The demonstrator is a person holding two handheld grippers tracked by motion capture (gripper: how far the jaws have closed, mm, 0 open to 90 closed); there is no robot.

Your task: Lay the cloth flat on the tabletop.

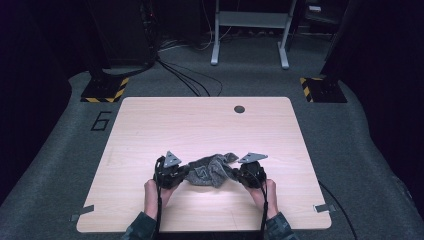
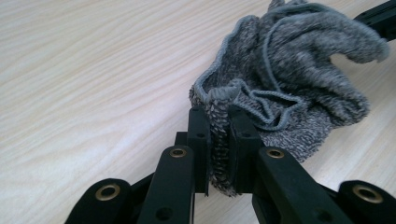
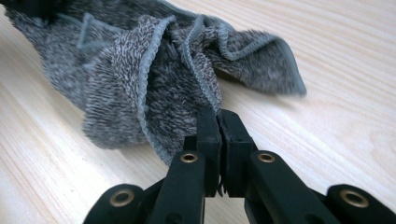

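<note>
One grey towel [image 1: 210, 170], crumpled, on one wooden desk [image 1: 200, 125]. Two grippers: left gripper [image 1: 169, 172], right gripper [image 1: 250, 172], each with two black jaws and one grey three-cornered plate. Two hands: left hand [image 1: 156, 192], right hand [image 1: 265, 195]. One round hole [image 1: 239, 109] in desk. Two yellow-black striped floor plates [image 1: 105, 90]. One painted numeral [image 1: 101, 121] on floor.
</note>
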